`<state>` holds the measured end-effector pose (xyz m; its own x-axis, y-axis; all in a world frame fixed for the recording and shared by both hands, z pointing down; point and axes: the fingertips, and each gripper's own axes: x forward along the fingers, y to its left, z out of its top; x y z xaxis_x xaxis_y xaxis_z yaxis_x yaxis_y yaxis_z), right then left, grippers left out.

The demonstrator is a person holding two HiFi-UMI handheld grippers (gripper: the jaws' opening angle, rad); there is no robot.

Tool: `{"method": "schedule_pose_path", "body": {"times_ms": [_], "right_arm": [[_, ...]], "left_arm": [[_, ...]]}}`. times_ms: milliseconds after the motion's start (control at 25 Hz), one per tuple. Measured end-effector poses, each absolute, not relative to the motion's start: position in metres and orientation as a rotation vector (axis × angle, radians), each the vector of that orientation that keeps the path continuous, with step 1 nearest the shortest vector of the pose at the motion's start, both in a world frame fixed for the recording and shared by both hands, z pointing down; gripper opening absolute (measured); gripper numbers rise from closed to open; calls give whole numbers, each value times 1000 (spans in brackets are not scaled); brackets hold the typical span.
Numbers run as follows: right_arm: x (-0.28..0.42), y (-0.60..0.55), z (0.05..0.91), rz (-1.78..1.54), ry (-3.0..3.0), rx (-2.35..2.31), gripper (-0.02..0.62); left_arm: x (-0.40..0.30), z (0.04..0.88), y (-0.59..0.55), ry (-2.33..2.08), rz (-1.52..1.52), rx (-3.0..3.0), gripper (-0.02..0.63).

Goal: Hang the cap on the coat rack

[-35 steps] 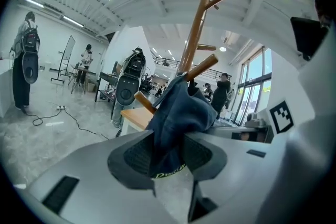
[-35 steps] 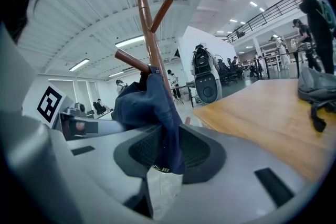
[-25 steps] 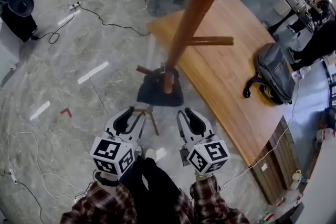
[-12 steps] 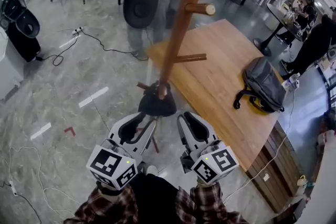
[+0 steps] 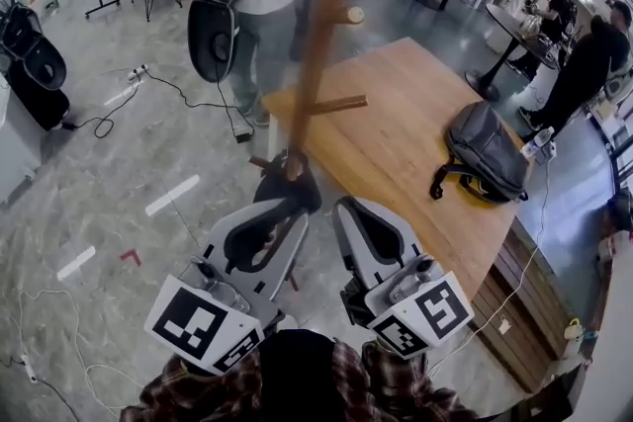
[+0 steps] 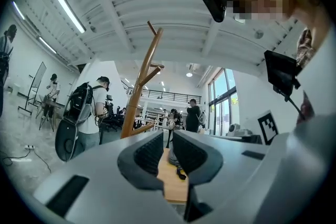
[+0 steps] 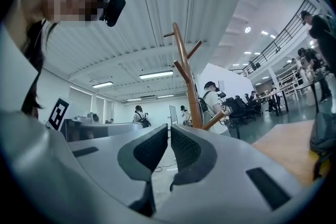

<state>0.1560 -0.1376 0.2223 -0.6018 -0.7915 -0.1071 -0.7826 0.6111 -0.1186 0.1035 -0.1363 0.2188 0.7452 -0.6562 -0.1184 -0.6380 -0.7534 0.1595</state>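
Note:
The wooden coat rack (image 5: 315,44) rises from the floor beside the table, its pegs high up. A dark cap (image 5: 282,185) lies at its foot, partly hidden behind my left gripper (image 5: 284,214). That gripper's jaws are closing to a narrow gap with nothing between them; the left gripper view shows the gripper (image 6: 168,136) aimed towards the rack (image 6: 139,89). My right gripper (image 5: 351,211) is level with it, jaws together and empty. The right gripper view shows this gripper (image 7: 169,131) below the rack (image 7: 188,81). Both grippers are held short of the cap.
A wooden table (image 5: 396,124) with a grey backpack (image 5: 485,153) stands right of the rack. A person carrying a dark bag (image 5: 213,5) stands behind the rack. Cables (image 5: 188,89) trail over the floor at left. More people (image 5: 584,64) stand far right.
Both grippers have come up closer to the head camera and towards the rack's foot. The view has tilted up, and a person with a dark bag now shows behind the rack.

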Motion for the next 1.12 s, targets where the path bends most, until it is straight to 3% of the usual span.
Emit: {"method": "schedule_pose_path", "body": {"times_ms": [200, 1120], "right_arm": [[146, -133, 200, -43, 2692, -1284, 12], [136, -126, 199, -54, 2732, -1210, 11]], "left_arm": [[98, 198, -134, -1064, -273, 2846, 14], [97, 198, -126, -1023, -297, 2824, 11]]}}
